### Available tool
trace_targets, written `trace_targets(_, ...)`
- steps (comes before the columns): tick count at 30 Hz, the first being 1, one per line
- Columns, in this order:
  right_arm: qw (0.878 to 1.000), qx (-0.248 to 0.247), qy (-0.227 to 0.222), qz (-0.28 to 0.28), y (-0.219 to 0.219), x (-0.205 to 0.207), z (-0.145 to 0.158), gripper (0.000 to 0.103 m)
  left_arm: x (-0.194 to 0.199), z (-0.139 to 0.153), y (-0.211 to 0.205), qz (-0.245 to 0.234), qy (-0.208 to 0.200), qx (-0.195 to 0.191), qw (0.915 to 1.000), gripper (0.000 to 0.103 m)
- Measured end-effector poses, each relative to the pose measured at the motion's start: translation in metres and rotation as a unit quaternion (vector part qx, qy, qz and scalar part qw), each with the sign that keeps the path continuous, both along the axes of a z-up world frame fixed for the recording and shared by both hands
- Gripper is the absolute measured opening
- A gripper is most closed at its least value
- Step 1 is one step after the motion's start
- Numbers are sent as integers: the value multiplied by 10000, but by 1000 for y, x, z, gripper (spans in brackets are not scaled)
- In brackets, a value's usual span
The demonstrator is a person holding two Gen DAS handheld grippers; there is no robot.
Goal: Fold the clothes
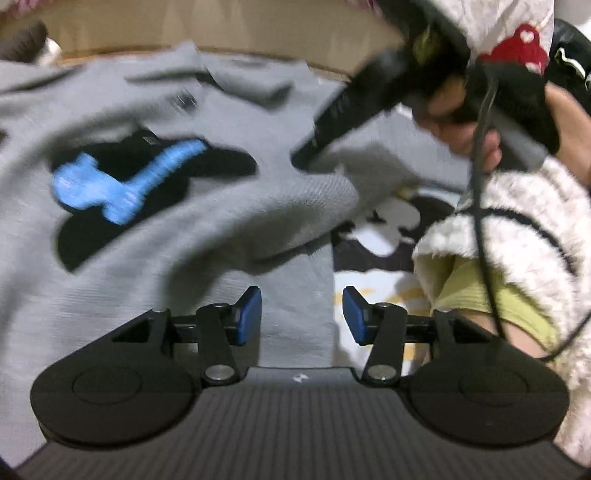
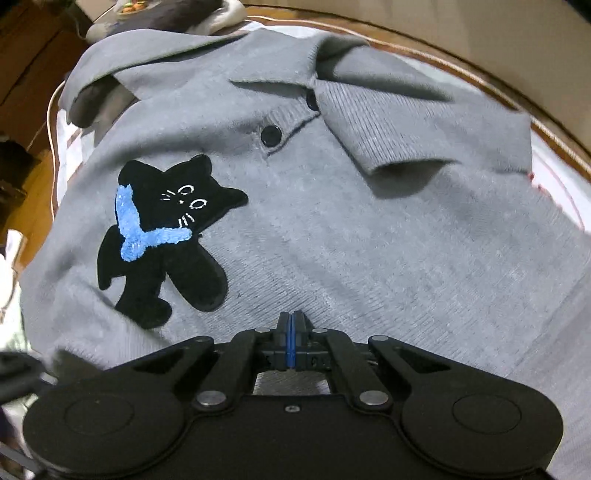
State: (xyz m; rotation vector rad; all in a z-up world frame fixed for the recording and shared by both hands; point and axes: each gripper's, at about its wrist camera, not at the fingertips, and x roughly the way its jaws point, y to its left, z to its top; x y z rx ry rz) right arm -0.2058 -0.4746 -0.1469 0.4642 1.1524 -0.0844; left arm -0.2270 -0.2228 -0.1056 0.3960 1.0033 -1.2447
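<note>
A grey knit polo sweater point(image 1: 147, 266) point(image 2: 369, 240) lies front up, with its collar point(image 2: 424, 122) and dark buttons point(image 2: 270, 134) at the far end. A black cat patch point(image 2: 173, 266) with a blue scarf point(image 1: 110, 188) is sewn on its chest. My left gripper point(image 1: 302, 317) hangs open over the sweater's side edge, and nothing sits between its blue pads. My right gripper point(image 2: 291, 321) is shut, pads together, with its tips at the lower front of the sweater; no cloth shows between them. In the left wrist view its tip point(image 1: 306, 151) sits by a raised fold of the knit.
A black, white and yellow patterned sheet point(image 1: 388, 229) lies under the sweater. A person's hand point(image 1: 461, 125) and fluffy white sleeve point(image 1: 517, 229) fill the right side, with a black cable point(image 1: 480, 192) hanging down. A wooden rim point(image 2: 480, 66) curves behind. Dark items point(image 2: 166, 14) sit far left.
</note>
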Motion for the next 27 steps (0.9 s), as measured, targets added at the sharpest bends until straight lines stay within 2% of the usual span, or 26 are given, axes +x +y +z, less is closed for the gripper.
trace_targets(3,9995,224,-85,-220,-11,1,-3,1,1,-16,-11,65,65,91,9999,51)
trace_targets(5,9985,367,-128,-393,-17,-2,-5,2,2,-20,-14,131,-51,87,9999,47)
trace_targets(6,9977,451,-156,-482,-21,-3,-6,4,2,-20,-14,114,-156,92,9998,36)
trace_targets(7,9968,536,-188,-571,-24,-4,-7,5,1,-20,-14,80,-255,107,9996,12)
trace_targets(8,9956,618,-250,-665,-28,-6,-7,6,0,-19,-13,14,-339,144,9993,5)
trace_targets(11,9894,954,-537,-951,-40,-13,-3,20,-2,-12,-3,-284,-123,100,9995,3)
trace_targets(12,9844,1284,-651,-1013,-47,-17,-2,25,-5,-8,1,-394,-111,76,9991,3)
trace_targets(14,9870,1345,-622,-631,-52,-19,12,30,-8,6,11,-563,-46,-35,9984,3)
trace_targets(15,9883,1341,-598,-420,-53,-20,20,38,-6,14,16,-583,69,-151,9982,3)
trace_targets(16,9936,1018,-492,-25,-46,-23,33,49,-6,23,21,-639,176,-272,9974,3)
trace_targets(18,9960,366,-275,764,-30,-29,61,52,-4,40,29,-751,390,-515,9951,3)
trace_targets(19,9932,62,-167,1151,-23,-32,75,53,-4,47,32,-815,458,-593,9939,3)
trace_targets(22,9779,-185,44,2083,2,-42,96,57,-13,58,36,-1110,369,-472,9920,2)
trace_targets(23,9739,-271,16,2253,10,-41,97,57,-16,58,36,-1206,425,-469,9907,2)
trace_targets(24,9700,-345,-12,2408,18,-38,98,58,-18,55,35,-1275,659,-505,9883,0)
trace_targets(26,9715,-95,-47,2366,26,-19,86,58,-22,42,32,-1399,1142,-491,9823,0)
trace_targets(27,9729,94,-46,2309,30,-8,78,58,-23,35,31,-1249,1056,-330,9860,0)
